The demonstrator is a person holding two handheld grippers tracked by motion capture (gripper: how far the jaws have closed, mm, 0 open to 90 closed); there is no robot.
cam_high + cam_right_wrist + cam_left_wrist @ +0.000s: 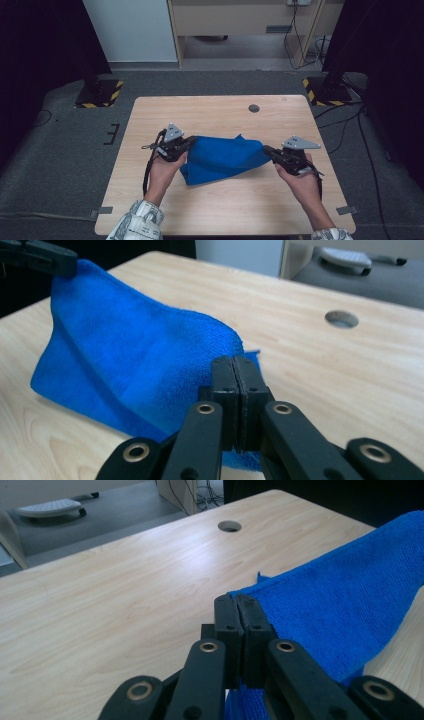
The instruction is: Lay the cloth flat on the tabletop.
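Nearest the camera, a person's two forearms reach up over a light wooden table point(220, 200). The left gripper point(186, 143) has its jaws pressed together on one end of a blue cloth point(225, 157). The right gripper point(269, 149) has its jaws pressed together on the opposite end. The cloth hangs stretched between them above the middle of the table, its lower fold sagging onto the wood. Farther back, a round hole point(254, 108) sits in the tabletop near the far edge.
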